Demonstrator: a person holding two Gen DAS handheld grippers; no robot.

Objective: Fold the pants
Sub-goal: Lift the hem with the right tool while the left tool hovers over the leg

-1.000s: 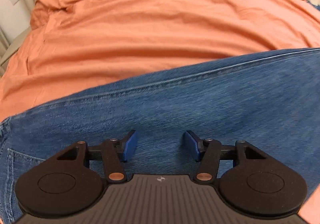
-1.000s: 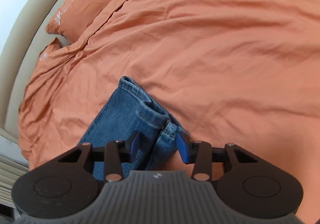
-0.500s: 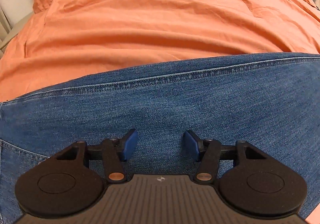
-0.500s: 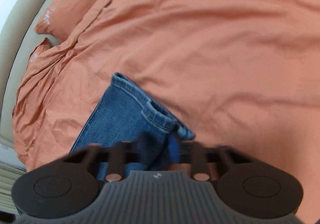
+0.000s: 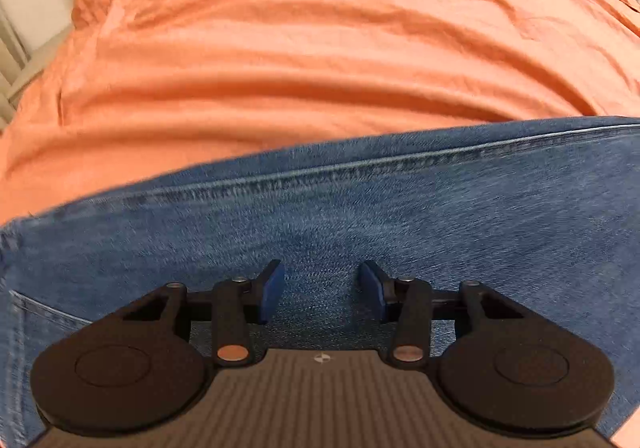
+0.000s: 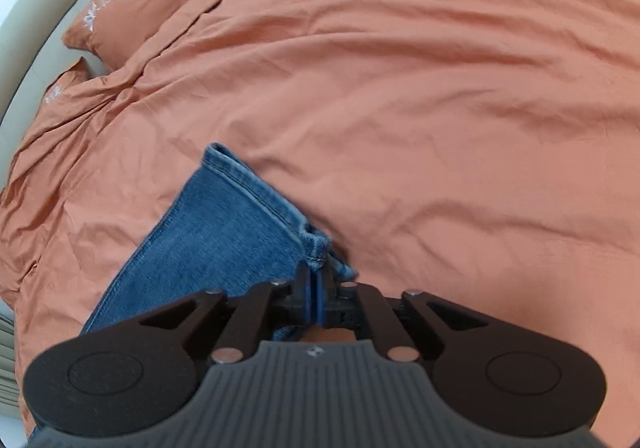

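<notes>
right wrist view shows right gripper [image 6: 315,298] clenched on jeans [image 6: 224,232] hem, left gripper [image 5: 322,294] closing above denim, ungripped; folding barely begun.

1. The right gripper [image 6: 314,290], whose blue pads stood apart on either side of the bunched cuff a second ago, is now clamped shut on the hem of the jeans [image 6: 224,232] at lower centre of the right wrist view.
2. The cuff there has flattened out, its hem now running straight from centre frame down to the pads.
3. The left gripper [image 5: 322,296] is closing, its pads slightly nearer together over the denim.
</notes>
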